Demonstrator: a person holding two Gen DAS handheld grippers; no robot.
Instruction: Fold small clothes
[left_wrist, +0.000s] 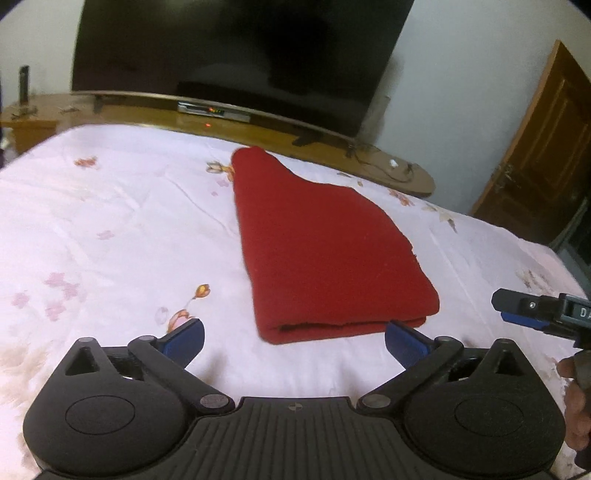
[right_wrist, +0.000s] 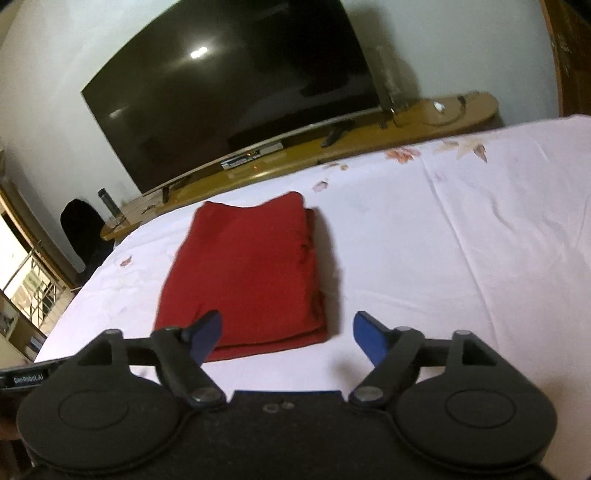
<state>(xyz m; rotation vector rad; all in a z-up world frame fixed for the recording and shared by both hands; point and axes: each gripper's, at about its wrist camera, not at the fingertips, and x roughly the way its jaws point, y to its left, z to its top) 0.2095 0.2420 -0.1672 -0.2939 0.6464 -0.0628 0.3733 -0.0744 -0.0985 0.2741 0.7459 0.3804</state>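
Note:
A red garment lies folded flat on the white floral bedsheet. It also shows in the right wrist view, with stacked layer edges along its right side. My left gripper is open and empty, just in front of the garment's near folded edge. My right gripper is open and empty, its left finger over the garment's near edge. The right gripper also shows at the right edge of the left wrist view.
A large dark TV stands on a long wooden stand beyond the bed's far edge. A wooden door is at the right. A dark chair and a window stand left of the bed.

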